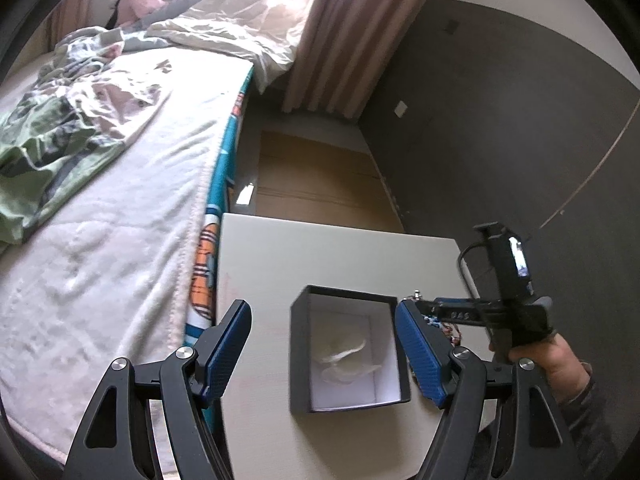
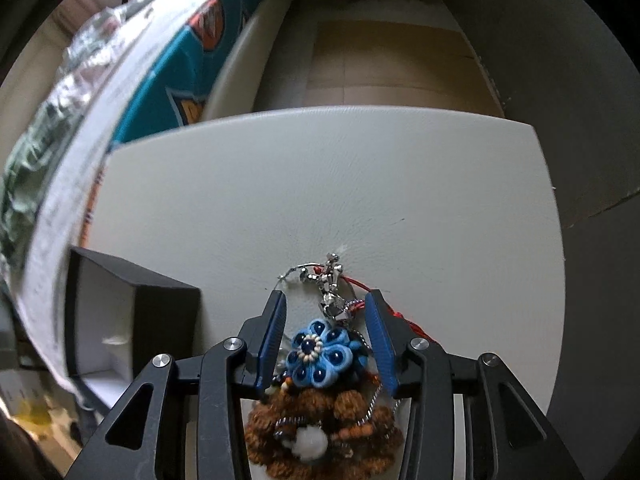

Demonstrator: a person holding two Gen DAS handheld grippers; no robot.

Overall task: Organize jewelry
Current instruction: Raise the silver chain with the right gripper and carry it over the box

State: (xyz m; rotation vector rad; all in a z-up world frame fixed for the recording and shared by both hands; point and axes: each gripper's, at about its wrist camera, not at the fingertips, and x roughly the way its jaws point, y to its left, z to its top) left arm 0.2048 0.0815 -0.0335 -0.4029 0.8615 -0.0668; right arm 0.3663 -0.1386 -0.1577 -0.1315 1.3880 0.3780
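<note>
Left gripper (image 1: pixel 322 346) fingers spread wide around open black box (image 1: pixel 348 350) by the tabletop (image 2: pixel 320 184) bed-side edge. Right gripper (image 2: pixel 326 338) fingers spread around jewelry pile (image 2: pixel 320 396), blue flower (image 2: pixel 316 356) on top, beside box.

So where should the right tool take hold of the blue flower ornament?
Pinch the blue flower ornament across its puffy petals from above. It lies face-up on the jewelry pile, and the open right tool already straddles it, so closing would catch both rounded edges.
</note>
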